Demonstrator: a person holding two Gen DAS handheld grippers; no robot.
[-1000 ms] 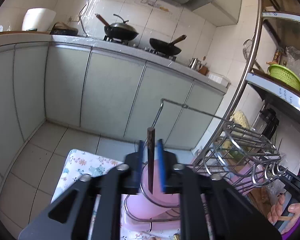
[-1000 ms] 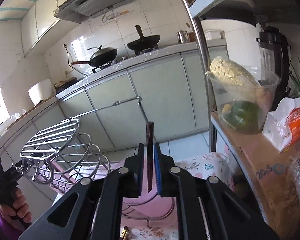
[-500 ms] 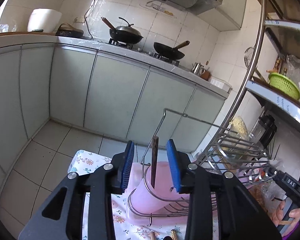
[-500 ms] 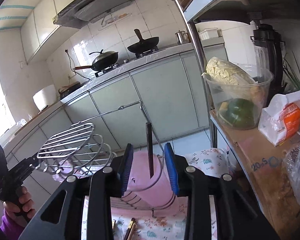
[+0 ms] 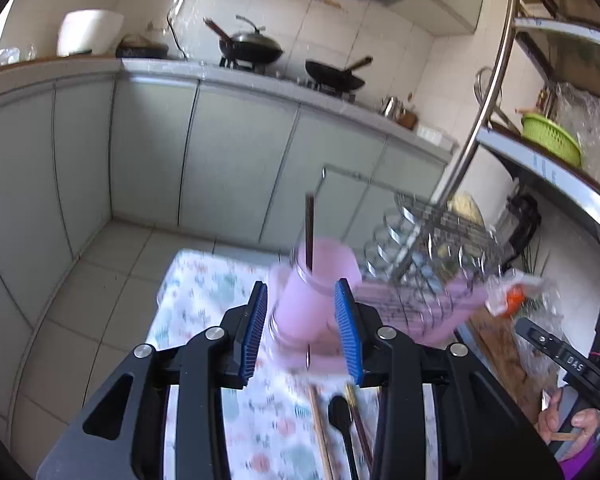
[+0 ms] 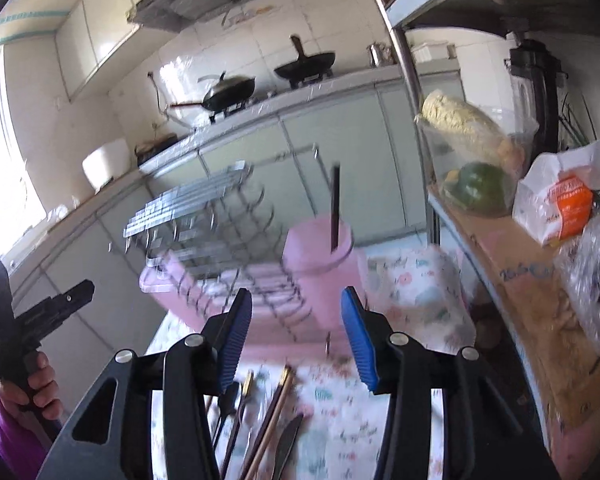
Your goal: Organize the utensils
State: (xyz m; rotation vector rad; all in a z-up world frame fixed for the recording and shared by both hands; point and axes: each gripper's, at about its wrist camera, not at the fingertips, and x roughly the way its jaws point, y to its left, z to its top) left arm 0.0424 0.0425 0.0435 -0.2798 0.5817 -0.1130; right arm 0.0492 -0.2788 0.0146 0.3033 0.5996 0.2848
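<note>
From the left wrist, the left gripper (image 5: 302, 330) is seen with its blue pads parted and nothing between them; its jaws have just been opening. Beyond the pads a pink cup (image 5: 320, 292) stands on a floral cloth (image 5: 204, 300), and a dark chopstick (image 5: 309, 232) stands upright in it, free of any grip. Just right of the cup a wire rack (image 5: 432, 248) sits over a pink tray (image 5: 440, 312). Near the camera, more utensils lie flat on the cloth – a black spoon (image 5: 340, 416) among chopsticks. At the far right a hand (image 5: 568, 424) is shown on the other tool's handle.

From the right wrist, the right gripper (image 6: 296, 338) is seen with jaws wide (wider than the left's) and empty – they too have just been opening. The same cup (image 6: 320, 264) and chopstick (image 6: 334, 208) lie ahead, with the rack (image 6: 204, 232) to the left. Only here is a dark knife (image 6: 286, 440) shown beside the loose chopsticks (image 6: 272, 420), and a shelf (image 6: 520, 280) on the right bearing a clear tub of vegetables (image 6: 472, 168). The picture is blurred.
</note>
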